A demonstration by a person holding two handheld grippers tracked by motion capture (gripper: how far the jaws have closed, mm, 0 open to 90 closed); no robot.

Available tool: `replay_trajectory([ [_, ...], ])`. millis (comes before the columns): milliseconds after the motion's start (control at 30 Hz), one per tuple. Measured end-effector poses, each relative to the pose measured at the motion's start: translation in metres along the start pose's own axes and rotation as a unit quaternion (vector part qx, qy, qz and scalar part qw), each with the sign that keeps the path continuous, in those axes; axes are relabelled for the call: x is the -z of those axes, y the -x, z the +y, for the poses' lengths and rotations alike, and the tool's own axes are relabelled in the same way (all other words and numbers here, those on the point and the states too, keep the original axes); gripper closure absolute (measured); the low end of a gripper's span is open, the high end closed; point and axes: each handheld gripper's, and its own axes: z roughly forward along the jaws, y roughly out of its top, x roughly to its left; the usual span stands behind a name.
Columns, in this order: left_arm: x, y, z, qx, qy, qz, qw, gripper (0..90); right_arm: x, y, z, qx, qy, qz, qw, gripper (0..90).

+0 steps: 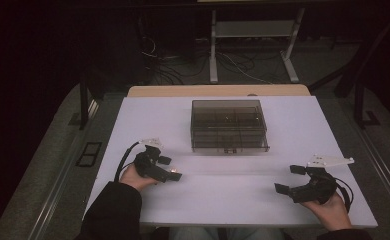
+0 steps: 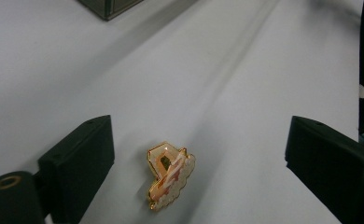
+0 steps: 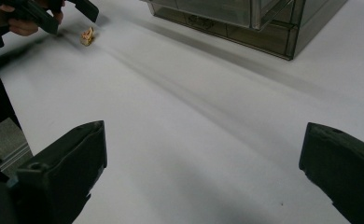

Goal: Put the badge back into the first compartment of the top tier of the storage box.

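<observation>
Jaws of your left gripper [image 2: 196,154] stand wide apart over a small gold-rimmed enamel pin [image 2: 170,175], which lies flat on the white table [image 2: 245,93] between them, nearer one jaw than the other and touched by neither. It looks light, stiff and glossy, so it will likely slide or flip if one pad reaches it first; centre it before you close. Because it lies so low, you should bring the pads right down to the tabletop and take it across its narrow width, by the metal rim, not on the slick enamel face. Your right gripper [image 1: 294,178] hovers at the other side of the table, well apart from the pin, its jaws open wide and holding nothing. Farther back, mid-table, sits a smoked-plastic compartment box [image 1: 229,125], its lid closed as far as you can tell.
</observation>
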Motion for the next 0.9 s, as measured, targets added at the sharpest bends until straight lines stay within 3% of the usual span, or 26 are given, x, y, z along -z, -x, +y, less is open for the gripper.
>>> replay_trajectory([
  [367, 0.004, -0.012, -0.003, 0.017, 0.011, -0.024, 0.9995, 30.7, 0.000, 0.000, 0.000, 0.000, -0.001, 0.001, 1.0000, 0.3],
  [733, -0.001, -0.013, -0.005, 0.011, -0.017, -0.034, 0.9992, 44.1, -0.001, -0.001, 0.000, 0.002, -0.002, 0.005, 1.0000, 0.3],
  [900, -0.004, -0.012, -0.006, 0.012, -0.025, -0.026, 0.9993, 52.1, -0.001, -0.001, 0.000, 0.004, -0.004, 0.005, 1.0000, 0.3],
])
